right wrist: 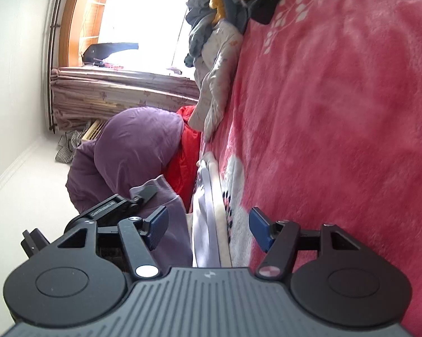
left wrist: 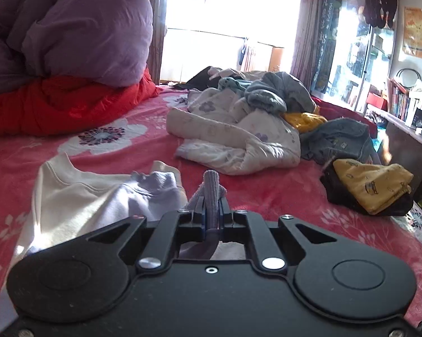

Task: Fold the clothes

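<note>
A cream and lavender sweatshirt (left wrist: 79, 196) lies spread on the pink flowered bed (left wrist: 295, 196). My left gripper (left wrist: 212, 196) is shut on its ribbed lavender cuff (left wrist: 212, 182), which sticks up between the fingers, and the sleeve trails back under the gripper. In the right wrist view, which is rolled sideways, my right gripper (right wrist: 208, 224) stands open. Its blue pads (right wrist: 157, 227) are wide apart, and the sweatshirt's edge (right wrist: 211, 193) lies ahead between them, untouched. The left gripper (right wrist: 112, 210) shows there too, wrapped in lavender cloth.
A heap of loose clothes (left wrist: 239, 129) sits mid-bed, with a folded yellow garment on dark cloth (left wrist: 373, 188) to its right. A purple duvet (left wrist: 84, 33) on a red quilt (left wrist: 56, 104) fills the far left. A bookshelf (left wrist: 407, 106) stands along the right edge.
</note>
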Tool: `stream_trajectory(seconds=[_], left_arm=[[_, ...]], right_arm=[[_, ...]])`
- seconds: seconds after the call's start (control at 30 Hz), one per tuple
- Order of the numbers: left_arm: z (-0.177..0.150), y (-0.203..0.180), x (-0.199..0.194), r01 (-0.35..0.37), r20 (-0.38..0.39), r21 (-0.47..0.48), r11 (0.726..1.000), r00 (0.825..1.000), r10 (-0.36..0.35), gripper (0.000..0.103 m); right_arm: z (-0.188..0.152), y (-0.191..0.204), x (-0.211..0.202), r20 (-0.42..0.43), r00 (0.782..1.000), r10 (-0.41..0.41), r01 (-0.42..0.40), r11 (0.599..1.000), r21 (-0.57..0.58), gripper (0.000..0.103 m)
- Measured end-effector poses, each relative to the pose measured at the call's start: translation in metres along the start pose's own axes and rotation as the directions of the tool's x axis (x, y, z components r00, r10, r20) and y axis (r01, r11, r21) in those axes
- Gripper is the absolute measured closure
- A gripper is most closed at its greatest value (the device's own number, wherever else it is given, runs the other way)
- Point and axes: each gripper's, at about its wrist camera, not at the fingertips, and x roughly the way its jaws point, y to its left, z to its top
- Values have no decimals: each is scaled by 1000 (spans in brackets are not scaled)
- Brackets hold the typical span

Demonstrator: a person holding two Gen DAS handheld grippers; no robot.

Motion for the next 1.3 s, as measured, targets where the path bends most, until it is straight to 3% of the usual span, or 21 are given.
stream_trajectory(seconds=[0.1, 0.13, 0.17, 0.2, 0.27, 0.43, 0.57, 0.67, 0.87, 1.03, 1.17, 1.3], left_arm=[[-15, -12, 12, 114, -115, 40, 993, 987, -109, 89], [-20, -15, 16, 154, -155, 50, 987, 977, -145, 77], [-21, -9, 8, 171, -148, 49, 984, 976, -163, 66], [-22, -1, -2, 183, -129, 46, 982, 976, -176, 63], [-21, 23, -25, 177, -94, 27, 984, 980, -174, 63], [-26, 117, -97, 33, -13, -111, 993, 999, -35, 62], [-49, 176, -142, -87, 11, -167, 982, 996, 90, 61], [-60, 200, -150, -118, -2, -201, 972, 993, 120, 61], [-81, 218, -157, -78, -17, -224, 972, 997, 76, 61], [-90, 233, -151, -55, -16, -261, 964, 998, 53, 61], [-92, 241, -145, -32, -22, -269, 963, 999, 27, 61], [-91, 246, -146, 8, -24, -251, 968, 1000, -15, 61]], right_arm=[[2, -3, 5, 4, 1000, -17, 17, 1000, 6, 39], [3, -5, 7, 3, 1000, -23, 23, 1000, 6, 39], [4, -6, 9, 3, 999, -32, 32, 999, 1, 39], [5, -6, 12, 2, 999, -42, 42, 999, -7, 39], [6, -6, 16, -4, 998, -63, 63, 998, -31, 39], [4, 2, 30, -43, 993, -108, 102, 986, -133, 39], [0, 8, 41, -69, 987, -143, 127, 973, -191, 38], [1, 13, 55, -67, 986, -153, 138, 973, -186, 38], [-5, 21, 87, -78, 979, -186, 165, 962, -219, 40], [-17, 5, 81, -86, 985, -148, 146, 989, -29, 45], [-20, 9, 92, -75, 980, -185, 185, 983, -15, 43], [-20, 2, 105, -19, 988, -154, 155, 987, 34, 43]])
